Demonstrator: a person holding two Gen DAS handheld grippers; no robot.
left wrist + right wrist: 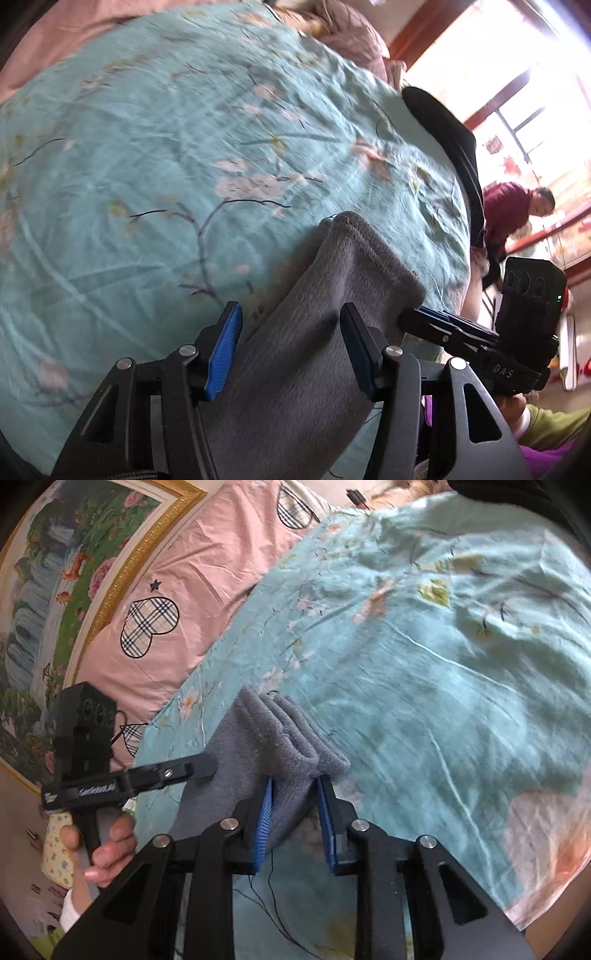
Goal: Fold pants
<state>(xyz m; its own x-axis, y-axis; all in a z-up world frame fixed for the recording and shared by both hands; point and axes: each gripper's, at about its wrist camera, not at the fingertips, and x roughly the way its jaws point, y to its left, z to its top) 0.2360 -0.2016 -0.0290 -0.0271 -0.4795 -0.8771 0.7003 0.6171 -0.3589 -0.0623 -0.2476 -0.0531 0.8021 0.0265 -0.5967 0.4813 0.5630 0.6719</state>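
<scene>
The grey fleece pants [325, 317] hang bunched over a teal flowered bedspread [166, 155]. My left gripper [291, 325] has its blue-padded jaws closed on a wide fold of the pants. My right gripper [295, 794] is shut on the layered hem edge of the pants [280, 738], lifted above the bedspread [424, 664]. Each gripper shows in the other's view: the right gripper [410, 319] touches the cloth's right side, and the left gripper [210, 766] touches its left side.
A pink pillow with plaid hearts [177, 602] lies at the bed's head below a framed painting [55, 572]. A dark garment [450, 147] lies on the bed's far edge. A person in red [513, 214] sits by the window.
</scene>
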